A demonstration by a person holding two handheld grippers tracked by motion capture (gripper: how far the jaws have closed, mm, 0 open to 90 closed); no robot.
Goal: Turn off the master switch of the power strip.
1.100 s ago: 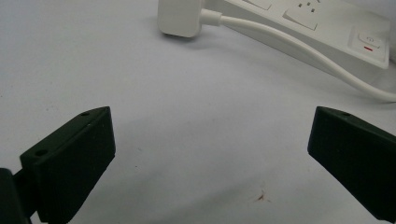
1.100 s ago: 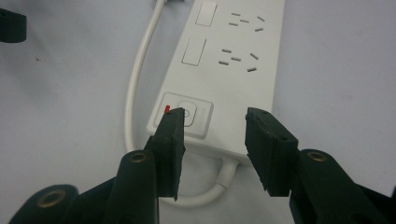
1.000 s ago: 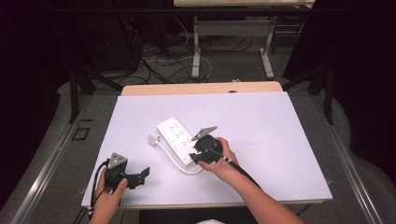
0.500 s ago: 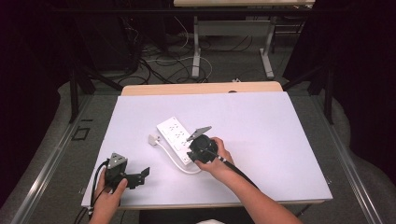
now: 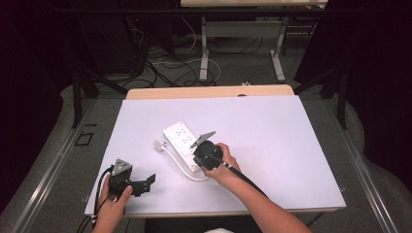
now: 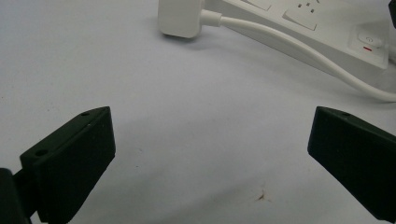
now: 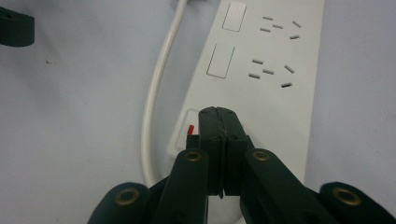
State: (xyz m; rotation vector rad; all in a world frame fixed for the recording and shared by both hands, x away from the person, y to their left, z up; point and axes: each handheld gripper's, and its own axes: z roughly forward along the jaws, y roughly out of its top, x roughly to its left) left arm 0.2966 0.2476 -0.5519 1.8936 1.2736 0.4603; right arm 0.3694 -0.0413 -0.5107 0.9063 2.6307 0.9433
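— Near the middle of the pale lilac tabletop (image 5: 272, 126): what?
— Flat white plastic power strip (image 5: 183, 141), lying at a slant; white round cord (image 5: 180, 167) looping off its near end and running back along its side to a white square plug (image 5: 159, 145) resting just beside the strip, on the table.
— And over the strip's near end?
— Right gripper (image 7: 218, 116), black, held in the right hand (image 5: 224, 160); jaws pressed flat together, nothing between them; have just been closing.
— Tips placed where?
— On the strip's near end, right at the small white rocker switch with a red mark (image 7: 188, 128); touching the switch or just above it, cannot tell.
— Beyond the tips, seen from the right gripper view?
— 2 blank white rectangles beside 2 groups of socket slots, running away along the strip's face; cord curving along the strip's left side.
— Other side of the table?
— Left gripper (image 6: 210, 154), black with a grey three-cornered plate on top, in the left hand (image 5: 112, 206) near the front left edge; well apart from the strip; jaws standing wide apart, with bare tabletop between them.
— Seen along those jaws?
— Plug, cord and the switch end of the strip lying farther off; small brown speck (image 6: 260, 196) on the table close in.
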